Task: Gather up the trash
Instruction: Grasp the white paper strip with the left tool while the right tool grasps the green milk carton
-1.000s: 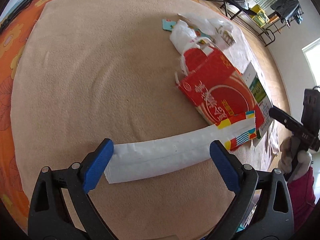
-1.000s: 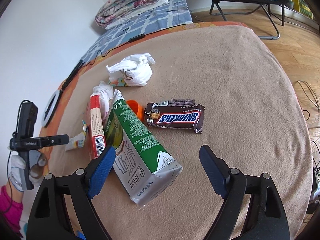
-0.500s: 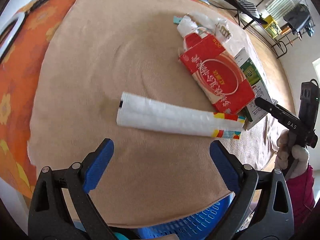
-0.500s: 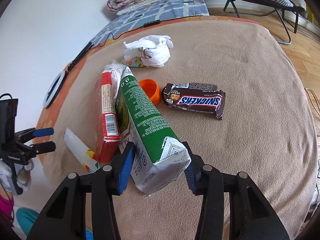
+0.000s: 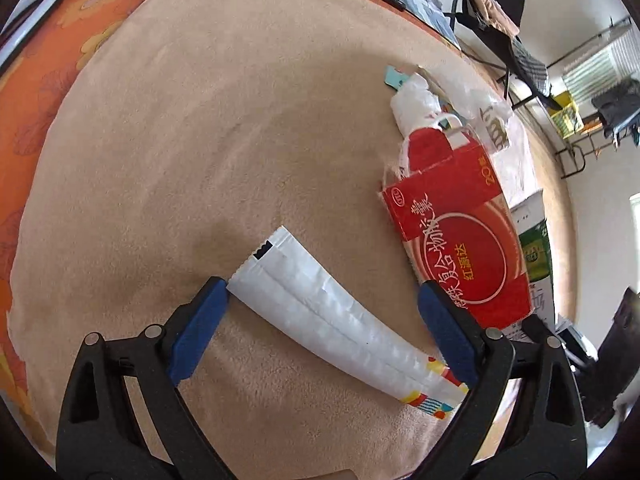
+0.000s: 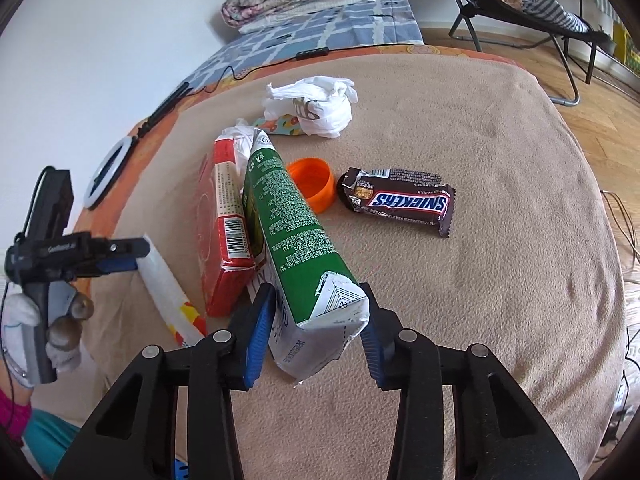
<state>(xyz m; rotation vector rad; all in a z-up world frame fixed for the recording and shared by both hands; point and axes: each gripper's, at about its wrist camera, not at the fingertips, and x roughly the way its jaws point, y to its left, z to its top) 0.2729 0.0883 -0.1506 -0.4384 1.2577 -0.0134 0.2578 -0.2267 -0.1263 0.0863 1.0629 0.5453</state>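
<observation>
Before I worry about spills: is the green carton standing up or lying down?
Lying down. The green carton rests lengthwise on the tan blanket, beside the red box.

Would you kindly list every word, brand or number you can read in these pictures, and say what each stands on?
"SNICKERS": on the brown candy wrapper.
"20": on the red box, near its top edge; it also bears large Chinese characters.
Green carton: fine print, too small to read.
Barcode digits on the red box's side: too small.
White bag: print crumpled, unreadable.
</observation>
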